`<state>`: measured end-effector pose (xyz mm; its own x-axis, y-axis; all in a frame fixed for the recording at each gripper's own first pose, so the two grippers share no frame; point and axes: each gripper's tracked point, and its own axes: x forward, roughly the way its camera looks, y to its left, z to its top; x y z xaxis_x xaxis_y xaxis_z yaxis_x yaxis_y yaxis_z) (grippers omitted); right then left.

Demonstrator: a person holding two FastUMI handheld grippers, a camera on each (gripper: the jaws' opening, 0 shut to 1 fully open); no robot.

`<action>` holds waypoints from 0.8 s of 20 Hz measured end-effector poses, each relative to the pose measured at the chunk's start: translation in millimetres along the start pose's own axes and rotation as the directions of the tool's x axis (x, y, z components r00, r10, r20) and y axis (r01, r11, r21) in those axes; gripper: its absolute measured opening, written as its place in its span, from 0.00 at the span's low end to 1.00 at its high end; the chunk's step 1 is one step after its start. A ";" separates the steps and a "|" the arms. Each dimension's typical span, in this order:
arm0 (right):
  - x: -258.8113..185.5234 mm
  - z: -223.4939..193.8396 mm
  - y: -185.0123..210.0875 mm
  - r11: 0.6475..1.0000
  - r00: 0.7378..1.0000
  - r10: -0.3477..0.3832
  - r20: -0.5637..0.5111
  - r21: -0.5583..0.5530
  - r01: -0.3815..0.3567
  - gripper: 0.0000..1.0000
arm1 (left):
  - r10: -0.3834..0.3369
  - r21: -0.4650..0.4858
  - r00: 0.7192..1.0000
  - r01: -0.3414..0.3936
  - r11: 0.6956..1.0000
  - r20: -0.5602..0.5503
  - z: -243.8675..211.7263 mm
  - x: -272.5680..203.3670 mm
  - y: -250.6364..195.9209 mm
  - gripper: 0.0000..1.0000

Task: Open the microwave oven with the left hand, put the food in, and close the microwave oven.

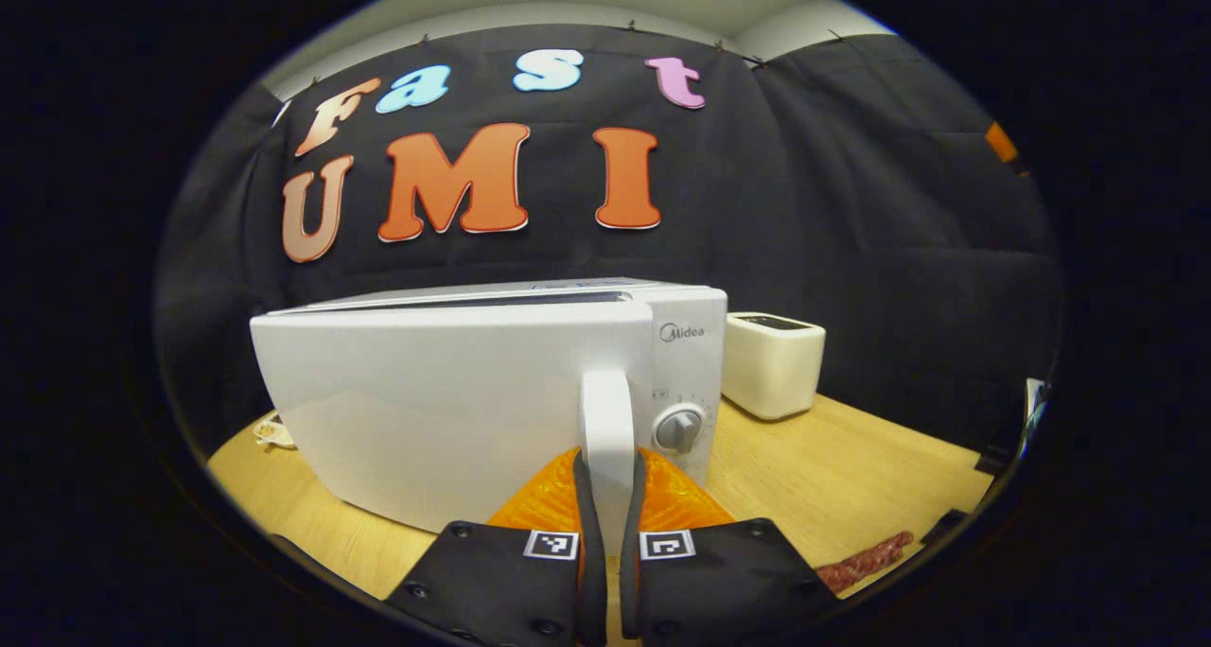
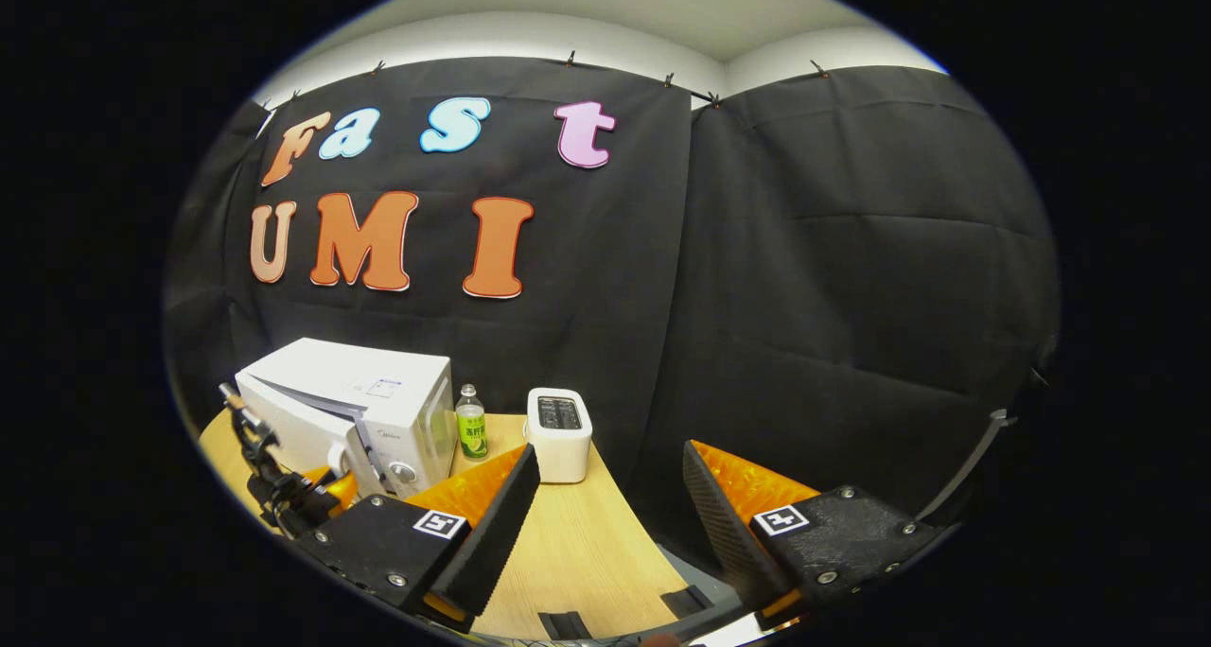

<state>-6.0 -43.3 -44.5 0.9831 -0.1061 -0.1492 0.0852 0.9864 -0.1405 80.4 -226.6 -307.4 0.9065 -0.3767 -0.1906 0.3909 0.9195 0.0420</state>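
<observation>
A white microwave oven [image 1: 454, 392] is standing on the wooden surface [image 1: 833, 467], its door [image 1: 426, 410] swinging slightly ajar, a thin gap showing along the door's top edge. The upright white door handle [image 1: 606, 439] is sitting beside the control panel with its grey dial [image 1: 679, 428]. A reddish sausage-like piece of food [image 1: 866, 560] is lying on the surface, well apart to the oven's right.
</observation>
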 end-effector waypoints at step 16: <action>-46.6 22.1 185.9 0.965 0.965 0.257 0.055 0.041 -0.259 0.95 | -0.076 -0.019 0.997 0.076 0.997 -0.008 -31.2 -173.7 90.1 0.09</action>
<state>-32.4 147.8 -42.0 0.9794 0.1580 -0.1259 -0.1661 0.9845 -0.0567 -46.9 -74.8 -301.1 0.8730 -0.4445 -0.2007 0.4553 0.8903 0.0083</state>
